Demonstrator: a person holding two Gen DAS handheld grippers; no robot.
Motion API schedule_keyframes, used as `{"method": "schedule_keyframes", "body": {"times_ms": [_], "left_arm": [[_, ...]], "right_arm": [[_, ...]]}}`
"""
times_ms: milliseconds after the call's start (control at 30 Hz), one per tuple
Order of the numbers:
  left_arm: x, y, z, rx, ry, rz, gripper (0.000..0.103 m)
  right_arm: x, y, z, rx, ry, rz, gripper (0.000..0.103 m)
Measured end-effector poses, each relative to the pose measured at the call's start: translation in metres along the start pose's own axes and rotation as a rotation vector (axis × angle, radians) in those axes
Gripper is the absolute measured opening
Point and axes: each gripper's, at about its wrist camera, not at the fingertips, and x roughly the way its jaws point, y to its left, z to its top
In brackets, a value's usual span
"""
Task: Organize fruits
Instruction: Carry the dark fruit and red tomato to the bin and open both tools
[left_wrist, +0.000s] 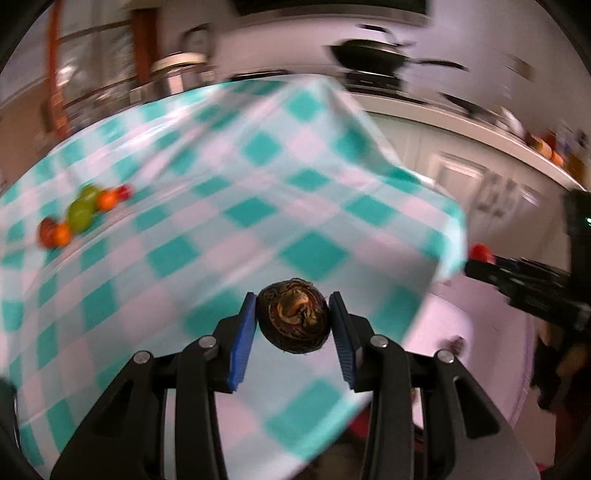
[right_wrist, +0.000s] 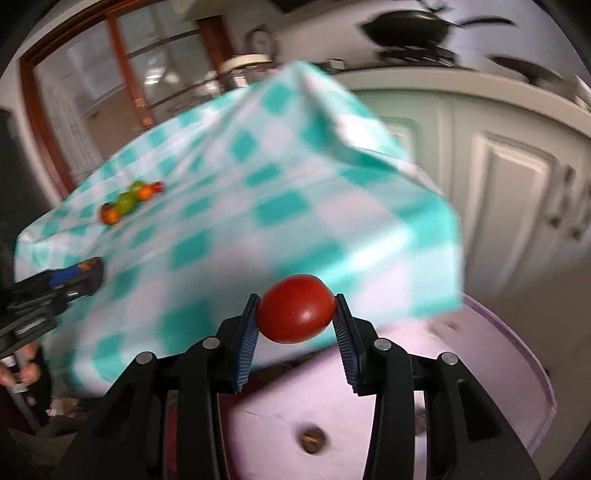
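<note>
Two hand-held grippers show, each holding one fruit. The left hand-held gripper (left_wrist: 292, 319) squeezes a round, dark brown, rough fruit (left_wrist: 292, 320) between its ribbed blue pads, low in the middle of its view. The right hand-held gripper (right_wrist: 296, 312) squeezes one smooth, shiny red tomato (right_wrist: 296, 308) the same way. On the table's soft teal-and-white checked cloth (left_wrist: 229, 206), a blurry row of about six small round fruits (left_wrist: 79, 214) sits at the left: green, orange and red.
</note>
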Motion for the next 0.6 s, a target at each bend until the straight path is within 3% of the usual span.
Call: {"method": "schedule_keyframes", "body": {"times_ms": [133, 267, 400, 600], "left_arm": [[0.012, -0.055, -0.001, 0.137, 0.049, -0.134, 0.04], [0.04, -0.112, -0.011, 0.271, 0.158, -0.264, 0.04], [0.087, -0.166, -0.033, 0.404, 0.303, -0.342, 0.04], [0.166, -0.206, -0.078, 0.478, 0.58, -0.411, 0.04]], "right_arm": [[0.008, -0.05, -0.02, 0.078, 0.076, -0.119, 0.04], [0.029, -0.084, -0.041, 0.132, 0.187, -0.204, 0.04], [0.064, -0.105, -0.054, 0.134, 0.318, -0.232, 0.04], [0.114, -0.122, -0.067, 0.118, 0.48, -0.272, 0.04]]}}
